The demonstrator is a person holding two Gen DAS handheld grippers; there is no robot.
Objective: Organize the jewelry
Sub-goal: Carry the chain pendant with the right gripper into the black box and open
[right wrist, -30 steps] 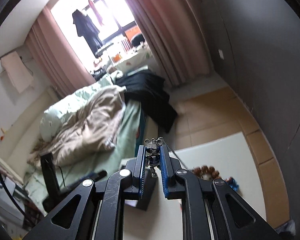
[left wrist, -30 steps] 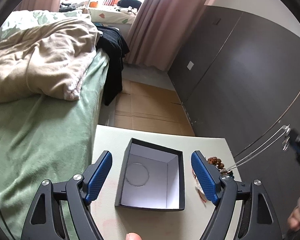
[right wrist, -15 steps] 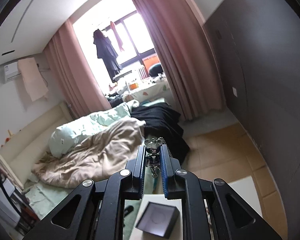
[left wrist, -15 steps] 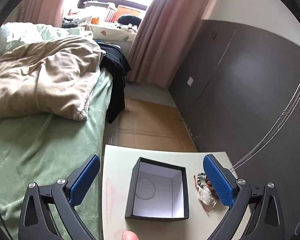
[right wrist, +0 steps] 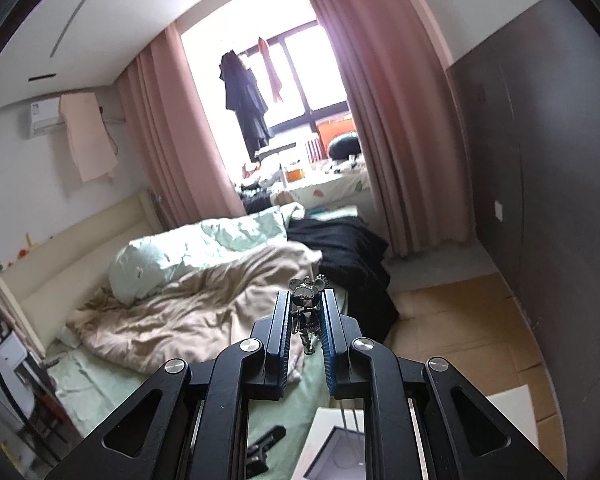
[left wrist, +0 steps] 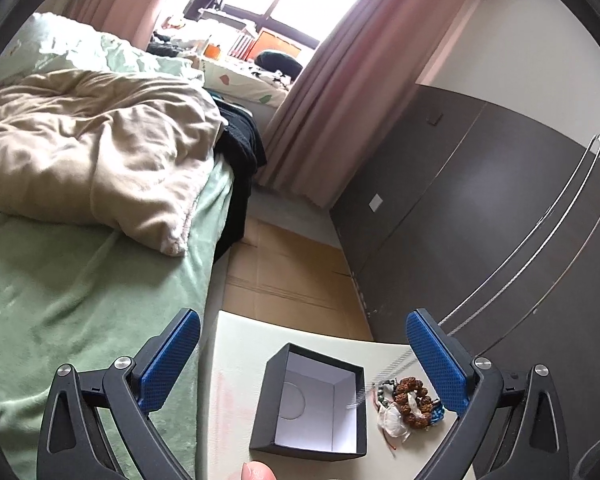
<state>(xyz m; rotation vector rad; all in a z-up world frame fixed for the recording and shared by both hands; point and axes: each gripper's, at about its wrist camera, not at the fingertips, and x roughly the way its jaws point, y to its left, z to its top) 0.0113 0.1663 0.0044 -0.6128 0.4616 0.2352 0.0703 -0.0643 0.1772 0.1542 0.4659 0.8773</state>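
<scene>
Right gripper (right wrist: 306,312) is pinched on a small silver bear pendant (right wrist: 305,300), the pads pressing its sides and the head standing proud of the tips. A chain (left wrist: 540,264) runs from it: in the left wrist view it slants from the upper right edge down to the table (left wrist: 236,344), its lower end blurred beside the box (left wrist: 310,400). The high hold appears intended to draw the chain's full length clear of the table so it can be lowered into the box without snagging.

Left gripper (left wrist: 302,360) is spread wide and holds nothing; its fingers stand either side of the box but well apart from its walls. This placement looks like readiness to steady the box, though no contact is made.

Box is open, black outside, white inside, empty, upright on the table. Just beside its right wall lies a heap of beads (left wrist: 414,398) with a pale tag, not yet sorted.

Risk noted: the chain's tail hangs close to the beads and may catch them.
</scene>
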